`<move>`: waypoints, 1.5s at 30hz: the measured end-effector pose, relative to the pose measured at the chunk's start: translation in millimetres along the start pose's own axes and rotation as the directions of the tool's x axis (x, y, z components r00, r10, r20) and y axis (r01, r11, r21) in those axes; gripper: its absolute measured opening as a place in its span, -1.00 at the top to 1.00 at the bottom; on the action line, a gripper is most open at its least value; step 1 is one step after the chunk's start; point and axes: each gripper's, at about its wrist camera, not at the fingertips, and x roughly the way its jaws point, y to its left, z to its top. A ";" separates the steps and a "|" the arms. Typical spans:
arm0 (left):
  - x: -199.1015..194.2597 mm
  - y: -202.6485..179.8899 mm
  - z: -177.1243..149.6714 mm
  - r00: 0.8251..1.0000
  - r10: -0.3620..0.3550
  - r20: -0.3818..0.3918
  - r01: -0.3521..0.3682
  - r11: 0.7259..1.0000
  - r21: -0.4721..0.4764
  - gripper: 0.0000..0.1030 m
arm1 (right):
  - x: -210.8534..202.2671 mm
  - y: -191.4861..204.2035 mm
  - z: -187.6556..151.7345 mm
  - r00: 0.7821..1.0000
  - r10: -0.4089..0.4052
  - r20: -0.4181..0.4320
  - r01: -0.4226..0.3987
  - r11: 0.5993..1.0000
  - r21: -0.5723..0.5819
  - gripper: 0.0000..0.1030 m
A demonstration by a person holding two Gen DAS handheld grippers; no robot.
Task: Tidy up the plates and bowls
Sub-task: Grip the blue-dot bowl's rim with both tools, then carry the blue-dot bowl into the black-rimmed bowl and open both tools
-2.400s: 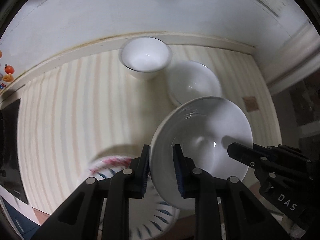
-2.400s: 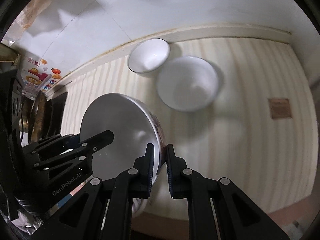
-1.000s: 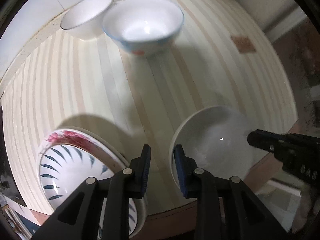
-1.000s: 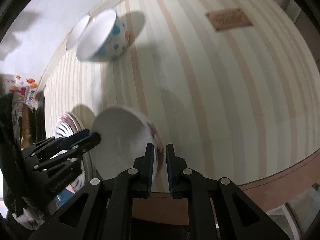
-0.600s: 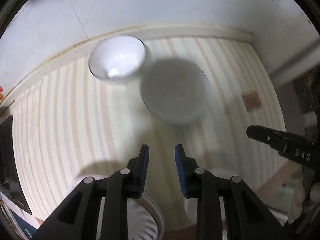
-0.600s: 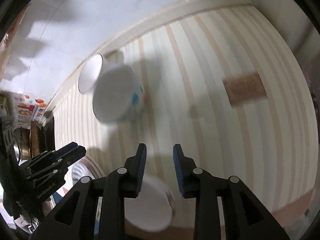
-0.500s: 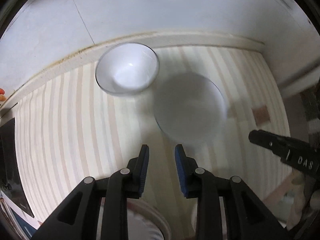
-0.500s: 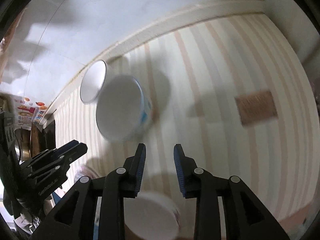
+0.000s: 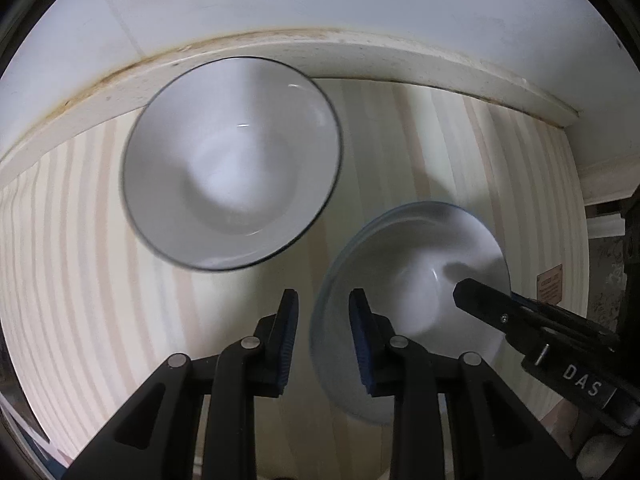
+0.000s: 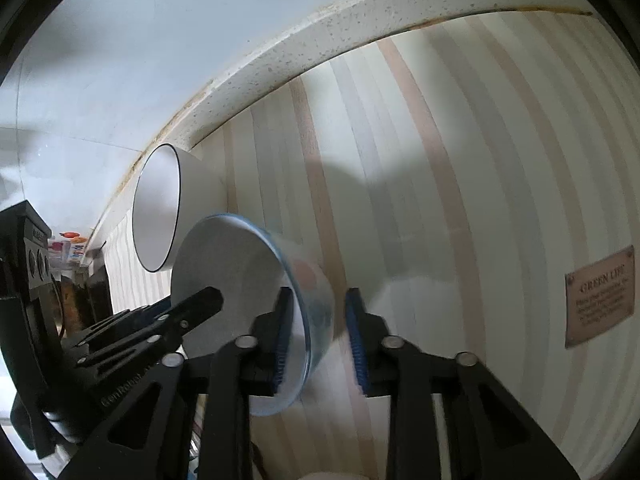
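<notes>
White round ceramic bowl with thin blue rim (image 9: 416, 264), mouth up on the striped table (image 9: 80, 280).
Left tongs (image 9: 322, 314) and right tongs (image 10: 318, 320) are closing astride its opposite edges, not yet pressing; behind stands a dark-rimmed white bowl (image 9: 232, 168).

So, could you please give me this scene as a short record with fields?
surface: striped mat below a white ledge
back bowl: dark-rimmed bowl, beside the ledge
front bowl: blue-rimmed bowl, nearer the cameras
left tongs: closing, blue-rimmed bowl's rim between them
right tongs: closing, its opposite rim between them
</notes>
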 end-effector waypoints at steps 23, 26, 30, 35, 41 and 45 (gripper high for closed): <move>-94.6 -30.8 -41.0 0.993 -0.017 0.117 0.003 0.993 0.119 0.69 | -80.7 29.3 -47.9 0.994 -0.050 0.094 0.058 0.995 -0.081 0.75; -106.8 -38.6 -58.1 0.992 -0.030 0.120 0.012 0.989 0.145 0.69 | -101.8 33.1 -70.9 0.993 -0.050 0.109 0.060 0.994 -0.089 0.75; -113.3 -49.0 -86.6 0.993 -0.036 0.112 0.015 0.983 0.183 0.69 | -122.6 31.8 -108.1 0.992 -0.055 0.111 0.066 0.993 -0.095 0.75; -104.4 -54.4 -124.5 0.997 -0.046 0.062 0.032 0.977 0.212 0.69 | -128.4 19.9 -159.4 0.994 -0.071 0.078 0.078 0.993 -0.085 0.75; -75.5 -60.4 -155.6 1.000 -0.017 -0.013 0.019 0.969 0.248 0.69 | -107.9 -0.5 -205.6 0.996 -0.084 0.011 0.085 0.995 -0.043 0.75; -61.1 -69.6 -163.7 0.999 0.015 -0.030 -0.006 0.961 0.277 0.69 | -93.2 -13.7 -221.2 0.996 -0.092 -0.017 0.092 0.996 -0.018 0.75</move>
